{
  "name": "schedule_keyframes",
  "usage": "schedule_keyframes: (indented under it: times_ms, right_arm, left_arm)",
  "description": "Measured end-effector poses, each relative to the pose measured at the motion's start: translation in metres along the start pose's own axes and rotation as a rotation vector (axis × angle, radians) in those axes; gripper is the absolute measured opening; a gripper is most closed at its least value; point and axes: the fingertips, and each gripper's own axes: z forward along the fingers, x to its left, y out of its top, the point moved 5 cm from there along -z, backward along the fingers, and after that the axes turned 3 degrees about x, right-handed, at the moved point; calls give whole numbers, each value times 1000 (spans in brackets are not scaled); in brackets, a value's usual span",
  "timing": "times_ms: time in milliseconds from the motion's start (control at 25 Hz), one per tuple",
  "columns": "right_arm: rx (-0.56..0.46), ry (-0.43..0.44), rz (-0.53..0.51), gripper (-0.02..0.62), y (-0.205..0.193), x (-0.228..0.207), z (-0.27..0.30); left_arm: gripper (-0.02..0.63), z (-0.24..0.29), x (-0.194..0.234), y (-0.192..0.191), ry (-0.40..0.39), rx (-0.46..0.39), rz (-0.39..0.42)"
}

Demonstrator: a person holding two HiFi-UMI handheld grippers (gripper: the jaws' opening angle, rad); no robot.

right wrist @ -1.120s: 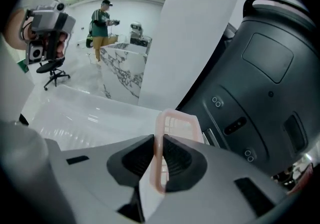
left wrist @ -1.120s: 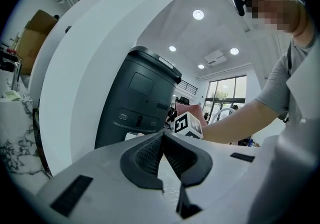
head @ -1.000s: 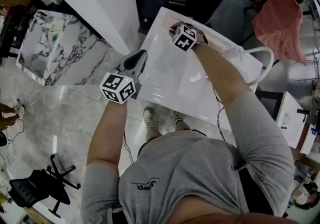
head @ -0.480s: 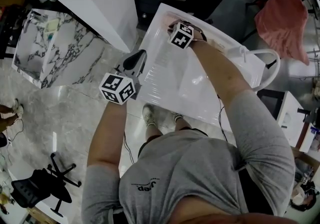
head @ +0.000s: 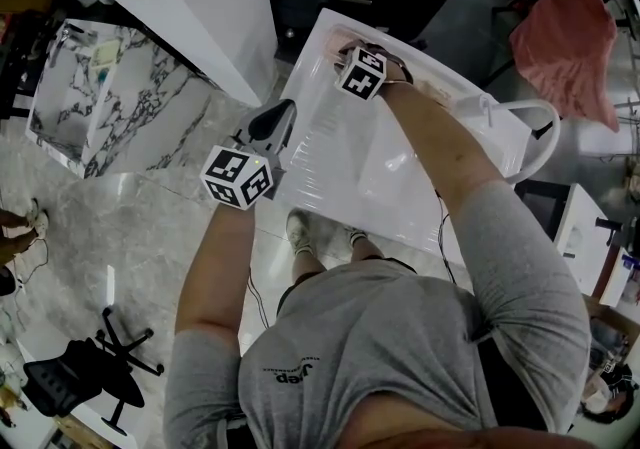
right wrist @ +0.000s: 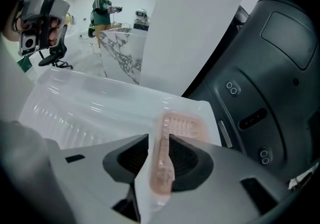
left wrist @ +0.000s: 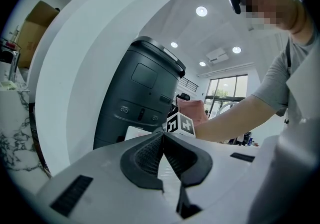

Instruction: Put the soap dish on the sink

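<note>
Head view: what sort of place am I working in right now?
Probably an open lab or showroom floor, not a home bathroom: the white sink stands free on a polished floor, with a marble-patterned counter and an office chair nearby. Another person stands in the background.

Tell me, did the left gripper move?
No. The left gripper stays by the sink's left edge, same as before.
</note>
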Motion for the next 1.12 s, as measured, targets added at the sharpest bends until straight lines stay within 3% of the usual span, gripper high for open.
schedule_keyframes:
  times_ms: [280,680,960,1120]
  right_arm:
    - [-49,-51,37,225,10,-3,-24]
    - [-456,-4,271,212,63,22,-176]
    - [-657,46,355,179,48,60,-280]
    - [-751,59,354,158,34,80,-328]
  left_arm:
    - [15,-6,-7,11,4,-5,18]
    - [15,-52,-44,69,31,-55,97]
    - [15,-100,-90,100,53,-90,166]
    - [15,-126,-116,111,47,-109,205]
